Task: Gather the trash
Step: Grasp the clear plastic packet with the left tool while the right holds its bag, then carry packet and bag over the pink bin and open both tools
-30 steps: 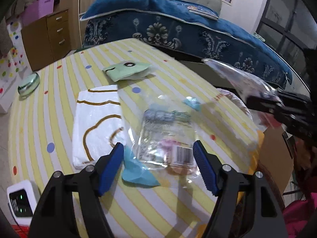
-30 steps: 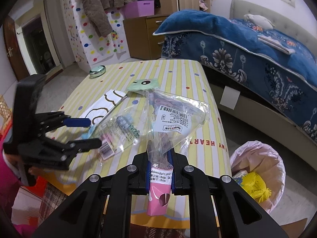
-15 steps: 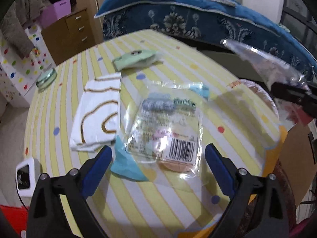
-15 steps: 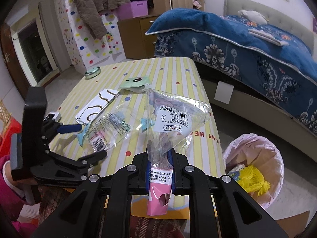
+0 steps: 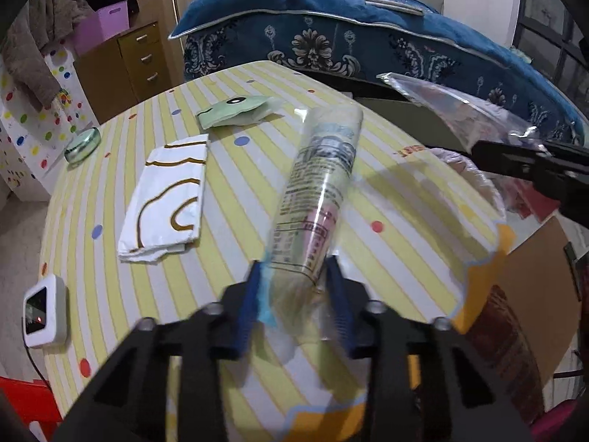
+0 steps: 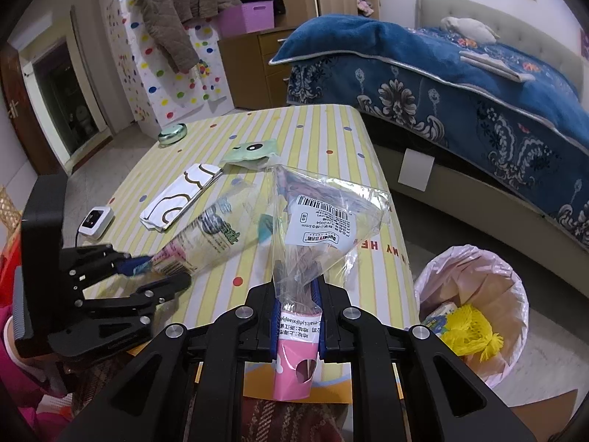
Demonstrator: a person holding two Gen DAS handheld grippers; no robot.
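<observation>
My left gripper point(image 5: 294, 291) is shut on a clear printed plastic wrapper point(image 5: 316, 191), squeezed into a roll and lifted off the striped table point(image 5: 401, 221); a blue scrap sits against its left pad. It also shows in the right wrist view point(image 6: 206, 235). My right gripper point(image 6: 296, 316) is shut on a clear bag with a barcode label and pink card point(image 6: 320, 221), held past the table's front edge. A pink-lined trash bin point(image 6: 475, 287) with yellow netting stands on the floor to the right.
On the table lie a white folded packet with gold lines point(image 5: 165, 199), a green cartoon packet point(image 5: 235, 110), a round green tin point(image 5: 83, 143) and a white device with a cable point(image 5: 46, 309). A bed point(image 6: 460, 84) stands behind.
My left gripper closed on the flat clear wrapper and lifted it off the table, crumpling it into a roll. My right gripper kept its bag and barely moved.
</observation>
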